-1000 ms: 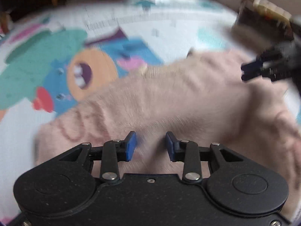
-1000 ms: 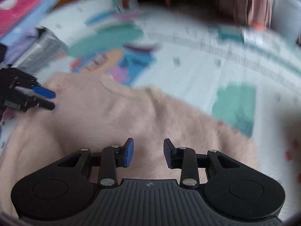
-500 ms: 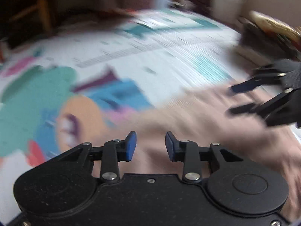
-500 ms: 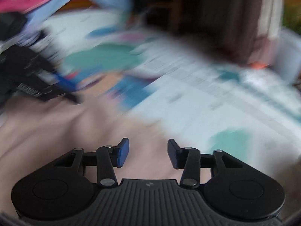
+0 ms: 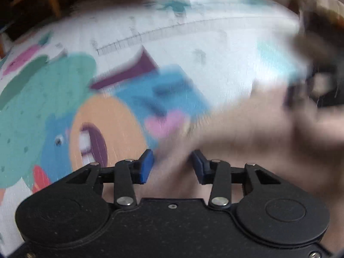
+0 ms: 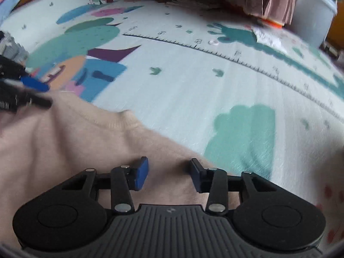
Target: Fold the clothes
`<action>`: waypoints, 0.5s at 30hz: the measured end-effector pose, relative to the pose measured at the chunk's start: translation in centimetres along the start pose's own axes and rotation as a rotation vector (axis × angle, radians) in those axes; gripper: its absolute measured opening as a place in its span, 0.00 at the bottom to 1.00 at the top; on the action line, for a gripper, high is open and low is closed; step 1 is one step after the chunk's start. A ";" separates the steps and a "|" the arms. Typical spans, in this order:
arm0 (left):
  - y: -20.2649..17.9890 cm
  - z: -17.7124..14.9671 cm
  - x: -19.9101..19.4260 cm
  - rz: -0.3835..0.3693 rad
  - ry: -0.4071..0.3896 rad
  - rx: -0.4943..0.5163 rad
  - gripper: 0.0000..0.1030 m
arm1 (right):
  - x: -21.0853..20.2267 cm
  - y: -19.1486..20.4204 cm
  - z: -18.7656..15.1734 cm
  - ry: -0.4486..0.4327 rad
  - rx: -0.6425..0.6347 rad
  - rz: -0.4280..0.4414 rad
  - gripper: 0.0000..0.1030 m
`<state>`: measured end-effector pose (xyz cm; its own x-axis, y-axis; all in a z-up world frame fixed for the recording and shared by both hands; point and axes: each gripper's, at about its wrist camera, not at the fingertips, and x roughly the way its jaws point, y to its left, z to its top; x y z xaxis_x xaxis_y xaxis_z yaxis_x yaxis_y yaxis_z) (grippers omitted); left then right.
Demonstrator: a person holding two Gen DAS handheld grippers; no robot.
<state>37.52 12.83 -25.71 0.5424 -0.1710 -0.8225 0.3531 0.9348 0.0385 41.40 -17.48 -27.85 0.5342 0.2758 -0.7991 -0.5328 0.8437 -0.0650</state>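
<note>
Both claws hang over a pale pink sweater (image 6: 64,146) that lies spread on a cartoon-printed play mat (image 6: 193,90). Left gripper (image 5: 172,165) has its blue-padded jaws apart and opening; the pink knit shows in the gap between them, but the view is too blurred to tell whether the pads touch it. From the right wrist view the same gripper (image 6: 37,92) appears at the left edge, its two fingers spread above the sweater's far edge, near the neckline.

Right gripper (image 6: 168,175) has its jaws apart as well, closing slightly, with the pink knit showing between and below the pads and nothing pinched. In the left wrist view it is only a dark smear (image 5: 309,88) at the right edge, above the sweater.

The sweater fills the lower left of the right wrist view, its ribbed collar (image 6: 111,122) curving along the upper edge against the mat. On the mat a printed ruler line (image 6: 215,51) runs across, with a green tree shape (image 6: 243,137) just beside the sweater's right edge and a blue cartoon figure (image 6: 101,77) beyond the collar
</note>
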 end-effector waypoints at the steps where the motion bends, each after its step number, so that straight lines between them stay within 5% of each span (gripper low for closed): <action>1: -0.1 0.2 0.4 0.012 0.011 0.023 0.54 | 0.4 -0.4 0.3 0.003 -0.005 -0.031 0.40; 2: -0.1 0.4 0.8 0.025 0.023 0.047 0.55 | 0.6 -0.8 0.9 0.010 0.005 -0.069 0.53; 3: 0.1 0.8 1.0 0.029 0.026 0.043 0.54 | 0.8 -1.3 1.5 0.018 0.015 -0.107 0.55; 6: -0.2 1.0 0.3 0.064 -0.023 0.057 0.45 | 1.2 -1.5 2.5 0.039 0.003 -0.173 0.53; 7: -0.6 0.7 -0.8 0.041 -0.075 0.062 0.45 | 0.8 -1.2 2.7 0.014 -0.021 -0.181 0.41; 10: -2.6 -0.9 -1.6 -0.081 -0.132 0.129 0.35 | -2.1 1.4 1.9 -0.169 -0.144 -0.080 0.35; 13: -5.5 -1.8 -0.1 -0.151 -0.094 0.235 0.36 | -0.7 5.0 -1.1 -0.111 -0.343 0.021 0.31; 15: -6.6 -1.4 1.0 -0.115 -0.071 0.259 0.52 | 0.1 3.9 -0.8 -0.091 -0.276 -0.015 0.36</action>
<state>34.69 6.90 -27.54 0.5366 -0.3014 -0.7882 0.5933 0.7989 0.0984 38.85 -14.55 -28.68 0.5936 0.3151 -0.7405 -0.6760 0.6945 -0.2463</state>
